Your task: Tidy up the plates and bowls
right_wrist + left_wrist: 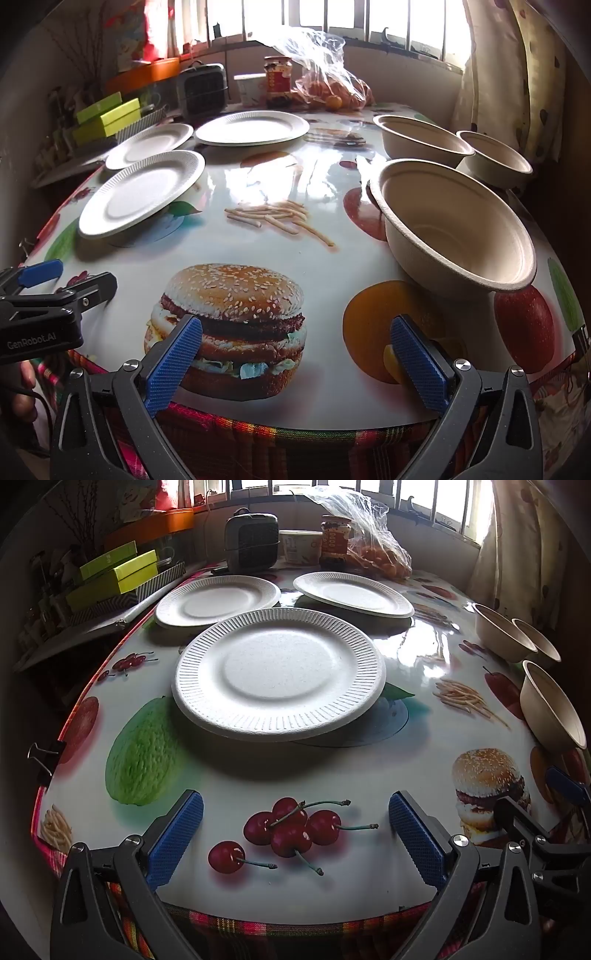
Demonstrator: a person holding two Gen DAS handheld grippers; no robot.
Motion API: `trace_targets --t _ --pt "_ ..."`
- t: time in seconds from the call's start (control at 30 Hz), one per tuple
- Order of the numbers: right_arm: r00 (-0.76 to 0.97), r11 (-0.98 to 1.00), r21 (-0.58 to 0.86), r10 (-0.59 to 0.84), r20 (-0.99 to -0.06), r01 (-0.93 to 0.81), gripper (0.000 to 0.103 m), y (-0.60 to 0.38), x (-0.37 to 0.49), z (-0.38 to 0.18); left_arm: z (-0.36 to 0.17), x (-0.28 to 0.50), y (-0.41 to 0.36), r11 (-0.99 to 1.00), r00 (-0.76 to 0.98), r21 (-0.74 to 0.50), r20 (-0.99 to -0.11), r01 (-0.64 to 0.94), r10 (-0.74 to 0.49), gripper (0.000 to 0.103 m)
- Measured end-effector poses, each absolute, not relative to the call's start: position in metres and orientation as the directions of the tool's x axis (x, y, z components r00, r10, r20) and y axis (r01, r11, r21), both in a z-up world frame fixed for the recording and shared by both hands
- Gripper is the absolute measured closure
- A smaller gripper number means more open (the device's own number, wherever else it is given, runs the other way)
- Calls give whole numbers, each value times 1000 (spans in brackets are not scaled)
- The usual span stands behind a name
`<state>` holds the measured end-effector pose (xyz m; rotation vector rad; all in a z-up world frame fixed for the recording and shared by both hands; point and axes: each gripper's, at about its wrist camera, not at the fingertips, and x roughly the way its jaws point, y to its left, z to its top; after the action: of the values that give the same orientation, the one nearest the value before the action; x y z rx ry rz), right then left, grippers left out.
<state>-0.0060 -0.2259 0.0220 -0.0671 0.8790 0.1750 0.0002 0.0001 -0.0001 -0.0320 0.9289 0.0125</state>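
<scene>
Three white ribbed paper plates lie apart on the food-print table cover: the nearest plate (279, 674) (142, 194), a far left plate (218, 600) (149, 146) and a far right plate (352, 594) (253, 127). Three beige bowls stand on the right side: the nearest bowl (456, 225) (552, 707), a middle bowl (421, 140) (502, 631) and a far bowl (495, 157) (537, 638). My left gripper (295, 834) hovers open over the printed cherries near the front edge, holding nothing. My right gripper (295, 360) is open over the printed burger, below and left of the nearest bowl.
At the table's far end stand a small black heater (253, 541), a white cup (299, 546), a jar (334, 541) and a plastic bag of oranges (380, 559). Green boxes (118, 572) sit on a ledge at left. A curtain (517, 74) hangs at right. A binder clip (42, 755) grips the left edge.
</scene>
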Motion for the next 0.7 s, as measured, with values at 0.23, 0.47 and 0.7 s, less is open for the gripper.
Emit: trace_targets --t 0.23,0.47,0.7 --pt "628 984 12 124 -768 -179 0 -226 -6 22 -1 1 0 1000 600 -19 -800 -25 -1 2" --pt "640 984 10 125 -758 -179 0 -226 -8 21 0 0 0 1000 601 -19 -799 -24 -1 2" --pt "648 986 8 116 -753 -167 0 -225 -7 20 0 0 0 1000 603 -18 -798 -25 1 2"
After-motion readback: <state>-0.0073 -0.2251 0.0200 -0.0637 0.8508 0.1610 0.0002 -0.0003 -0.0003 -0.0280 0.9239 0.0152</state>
